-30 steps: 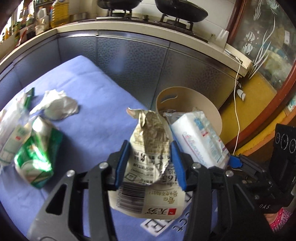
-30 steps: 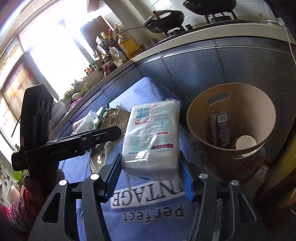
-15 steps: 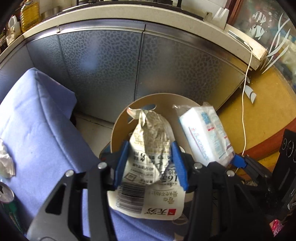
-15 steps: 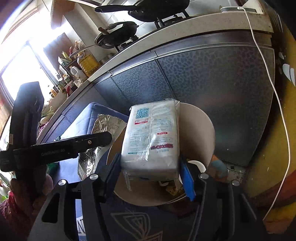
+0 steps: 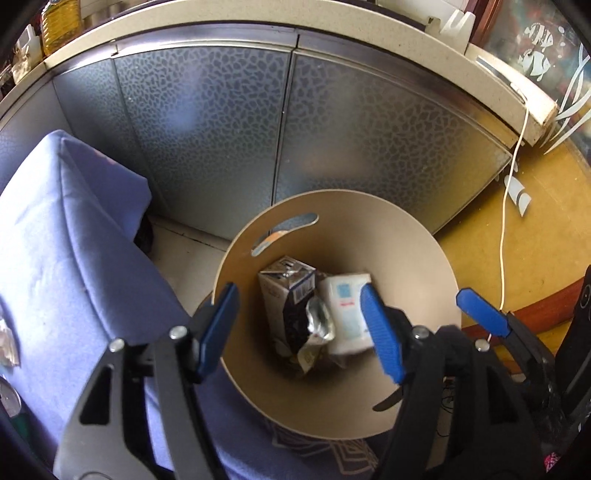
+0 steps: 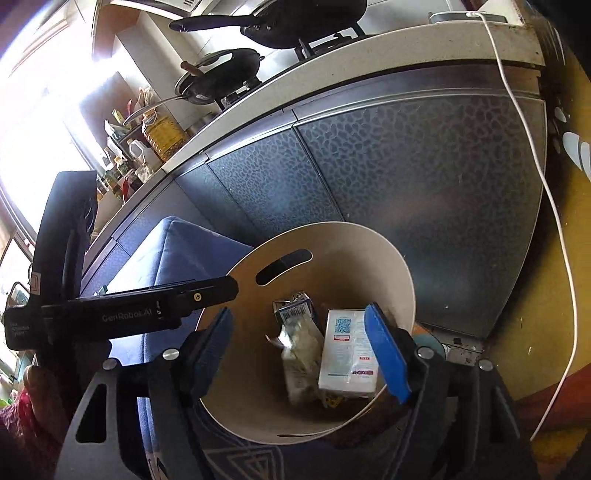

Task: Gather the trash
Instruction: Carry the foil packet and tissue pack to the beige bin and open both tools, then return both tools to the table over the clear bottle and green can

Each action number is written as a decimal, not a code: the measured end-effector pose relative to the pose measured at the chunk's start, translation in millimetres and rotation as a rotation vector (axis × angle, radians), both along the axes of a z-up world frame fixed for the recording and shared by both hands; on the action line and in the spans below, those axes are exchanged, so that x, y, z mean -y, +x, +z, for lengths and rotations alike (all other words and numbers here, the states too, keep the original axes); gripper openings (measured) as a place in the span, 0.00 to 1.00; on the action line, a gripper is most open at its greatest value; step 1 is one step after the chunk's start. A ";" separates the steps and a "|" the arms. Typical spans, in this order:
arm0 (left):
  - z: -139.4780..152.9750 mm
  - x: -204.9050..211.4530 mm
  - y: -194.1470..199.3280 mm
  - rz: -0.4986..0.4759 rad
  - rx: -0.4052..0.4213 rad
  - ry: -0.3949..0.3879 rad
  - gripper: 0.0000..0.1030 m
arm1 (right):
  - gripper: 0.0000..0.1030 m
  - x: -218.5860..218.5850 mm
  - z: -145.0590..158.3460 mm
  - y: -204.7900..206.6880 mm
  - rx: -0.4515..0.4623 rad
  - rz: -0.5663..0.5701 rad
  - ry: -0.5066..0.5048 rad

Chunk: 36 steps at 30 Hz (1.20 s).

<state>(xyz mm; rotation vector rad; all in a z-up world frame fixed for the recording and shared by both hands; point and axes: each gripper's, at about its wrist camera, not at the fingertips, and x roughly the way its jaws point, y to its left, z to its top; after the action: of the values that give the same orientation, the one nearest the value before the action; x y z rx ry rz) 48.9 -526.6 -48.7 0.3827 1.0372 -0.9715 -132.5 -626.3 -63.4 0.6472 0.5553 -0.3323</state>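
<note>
A round tan bin stands on the floor beside the blue-covered table, and both grippers hover over its mouth. My left gripper has its jaws opening, with nothing pressed between the blue pads. Below it in the bin lie a crumpled silver wrapper, a white tissue pack and a grey carton. My right gripper is also opening and holds nothing. The white pack and the wrapper are blurred inside the bin. The left gripper's black body crosses at the left.
The blue cloth table borders the bin on the left, with a few scraps at its far left edge. Metal cabinet fronts rise behind it. A white cable hangs over the yellow floor. Pans sit on the counter.
Both grippers swung from over the table to above the bin, then opened. The crumpled wrapper and the white pack left the jaws and dropped into the bin.
</note>
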 end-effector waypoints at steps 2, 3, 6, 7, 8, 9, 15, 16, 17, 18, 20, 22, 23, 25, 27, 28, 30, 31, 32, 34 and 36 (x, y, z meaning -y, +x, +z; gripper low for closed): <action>3.3 -5.7 0.3 0.005 -0.006 -0.014 0.64 | 0.71 -0.9 0.9 -4.7 0.010 -0.011 0.011; 5.6 -9.9 -1.3 0.006 -0.005 -0.021 0.64 | 0.71 -1.5 1.6 -5.9 0.013 -0.014 0.018; 12.1 -25.7 -8.9 0.010 0.017 -0.035 0.64 | 0.71 -7.0 4.2 -6.3 0.021 -0.008 0.029; 14.5 -30.9 -12.0 0.015 0.027 -0.040 0.64 | 0.71 -10.2 5.1 -6.7 0.022 -0.005 0.028; 16.6 -36.3 -14.6 0.020 0.035 -0.043 0.64 | 0.71 -13.8 5.7 -6.6 0.023 -0.001 0.029; 18.8 -43.6 -16.7 0.028 0.049 -0.047 0.64 | 0.71 -16.8 7.1 -5.7 0.024 0.003 0.031; 33.1 -89.3 -22.6 0.084 0.125 -0.073 0.64 | 0.71 -43.0 17.4 4.0 0.022 0.047 0.029; 36.6 -97.5 -22.3 0.092 0.140 -0.082 0.64 | 0.71 -48.3 20.1 5.6 0.025 0.056 0.026; 41.1 -107.4 -23.0 0.101 0.159 -0.092 0.64 | 0.71 -53.2 22.7 7.4 0.030 0.065 0.022; 45.8 -118.4 -23.6 0.108 0.175 -0.105 0.64 | 0.69 -58.0 25.0 9.6 0.033 0.075 0.017; 54.4 -142.0 -23.2 0.125 0.198 -0.134 0.64 | 0.63 -70.3 30.0 15.4 0.034 0.102 0.006; 62.1 -170.7 -20.8 0.156 0.216 -0.160 0.64 | 0.57 -83.0 34.0 23.3 0.038 0.133 0.005; 65.6 -186.1 -19.1 0.175 0.218 -0.174 0.64 | 0.55 -89.2 35.8 27.3 0.039 0.151 0.007; 70.3 -220.0 -13.9 0.223 0.223 -0.195 0.64 | 0.51 -103.2 38.1 38.5 0.038 0.195 0.010; 72.4 -257.3 -6.8 0.279 0.223 -0.206 0.64 | 0.50 -119.0 40.0 52.7 0.036 0.243 0.021; 73.4 -274.2 -3.0 0.309 0.223 -0.208 0.64 | 0.50 -127.1 41.0 60.8 0.035 0.269 0.029; 73.0 -312.4 6.7 0.380 0.228 -0.201 0.64 | 0.50 -143.7 41.9 77.0 0.031 0.318 0.049; 71.9 -332.1 12.0 0.420 0.231 -0.193 0.64 | 0.50 -151.9 42.5 85.7 0.029 0.341 0.058; 70.5 -351.3 17.1 0.461 0.238 -0.183 0.67 | 0.50 -159.6 43.5 94.6 0.025 0.362 0.063; 66.2 -386.3 26.9 0.538 0.266 -0.151 0.72 | 0.50 -175.7 46.8 110.0 0.021 0.398 0.068; 59.6 -417.7 38.6 0.605 0.288 -0.094 0.72 | 0.50 -192.6 49.5 121.3 0.024 0.428 0.077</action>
<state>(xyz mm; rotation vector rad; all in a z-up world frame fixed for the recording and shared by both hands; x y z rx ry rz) 87.5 -108.9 10.9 0.1086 0.7696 -0.4030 -11.2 -433.8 -14.0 0.5879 0.6689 0.0988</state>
